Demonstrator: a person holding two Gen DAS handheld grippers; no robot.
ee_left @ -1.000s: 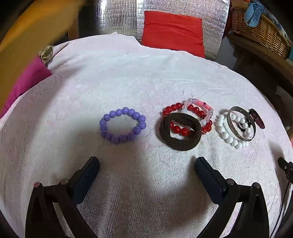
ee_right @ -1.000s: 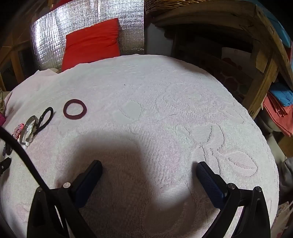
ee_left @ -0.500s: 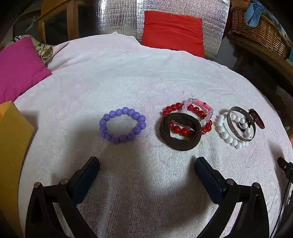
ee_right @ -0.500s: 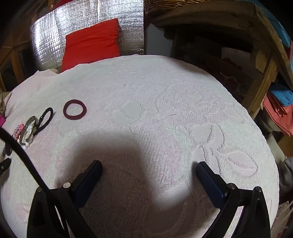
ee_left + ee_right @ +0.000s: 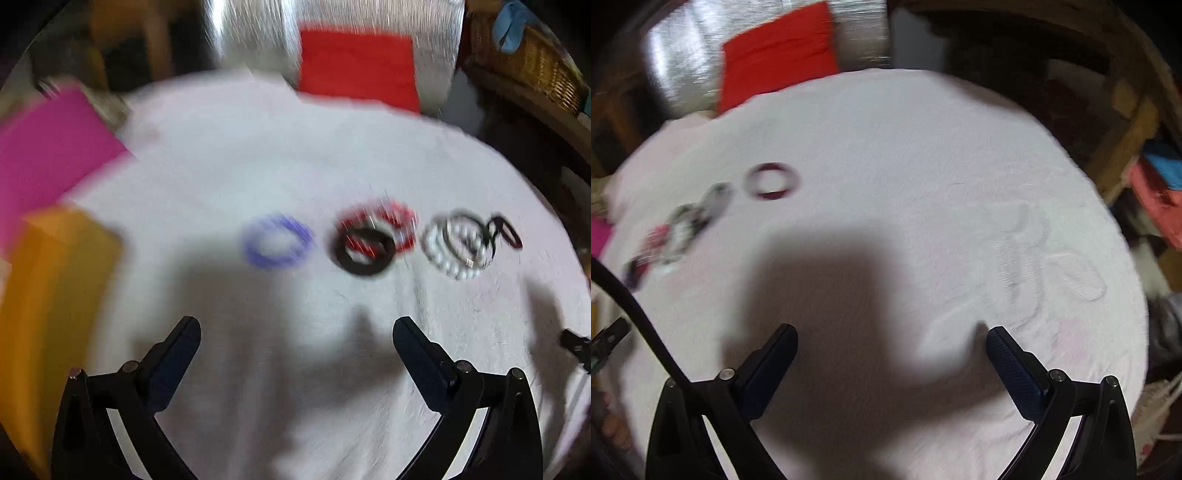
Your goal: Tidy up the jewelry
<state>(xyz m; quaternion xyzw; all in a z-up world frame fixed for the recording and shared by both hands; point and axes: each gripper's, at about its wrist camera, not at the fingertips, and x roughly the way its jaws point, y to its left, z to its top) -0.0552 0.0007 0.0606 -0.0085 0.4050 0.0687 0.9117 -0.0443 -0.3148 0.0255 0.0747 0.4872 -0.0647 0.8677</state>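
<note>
Left wrist view, blurred by motion. Nearest, the left gripper has its fingers spread wide with nothing between them, above the white towel. Beyond it, a row of jewelry lies on the towel: a purple bracelet at left, a dark ring overlapping a red bracelet in the middle, and a white bracelet under a metal bangle at right, with a small dark loop just beside them. An orange box stands at the left edge, a pink cushion behind it, and a red cushion farthest back.

Right wrist view, also blurred. The right gripper likewise holds its fingers spread and empty over the towel. Farther left lies a maroon ring, apart from the jewelry cluster near the towel's left edge.
</note>
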